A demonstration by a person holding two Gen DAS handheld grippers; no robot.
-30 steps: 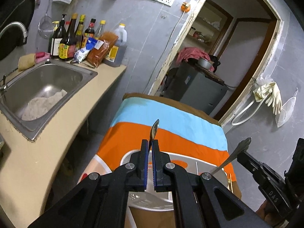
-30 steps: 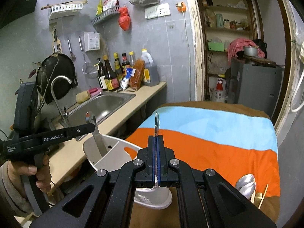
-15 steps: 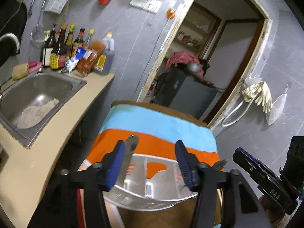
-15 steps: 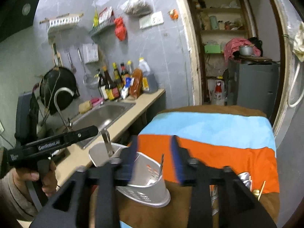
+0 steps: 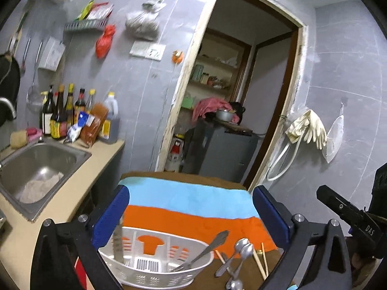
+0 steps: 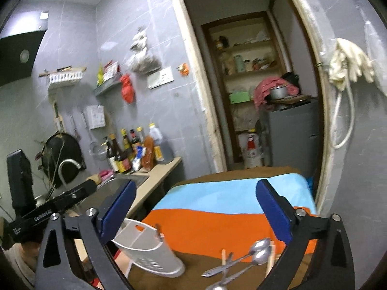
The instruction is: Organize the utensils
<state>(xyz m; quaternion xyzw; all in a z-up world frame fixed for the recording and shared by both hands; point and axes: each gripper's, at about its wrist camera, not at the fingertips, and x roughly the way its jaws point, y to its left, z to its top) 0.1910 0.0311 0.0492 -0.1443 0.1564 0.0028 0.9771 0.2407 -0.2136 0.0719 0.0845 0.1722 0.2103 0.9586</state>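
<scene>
A white slotted utensil caddy (image 5: pixel 154 263) stands on the striped cloth; it also shows in the right wrist view (image 6: pixel 147 251). A knife (image 5: pixel 118 244) stands in its left side and a fork (image 5: pixel 200 251) leans in its right side. Metal spoons (image 5: pixel 239 253) and wooden chopsticks (image 5: pixel 262 258) lie on the cloth right of it; the spoons also show in the right wrist view (image 6: pixel 251 256). My left gripper (image 5: pixel 191 215) is open and empty above the caddy. My right gripper (image 6: pixel 196 207) is open and empty above the caddy and spoons.
A sink (image 5: pixel 36 166) in a beige counter lies to the left, with sauce bottles (image 5: pixel 70 116) behind it. A grey cabinet (image 5: pixel 220 152) stands in the doorway beyond the table. Rubber gloves (image 5: pixel 307 128) hang on the right wall.
Both grippers opened and let go their utensils, which now stand in the caddy. Both grippers have risen and tilted up, away from the caddy.
</scene>
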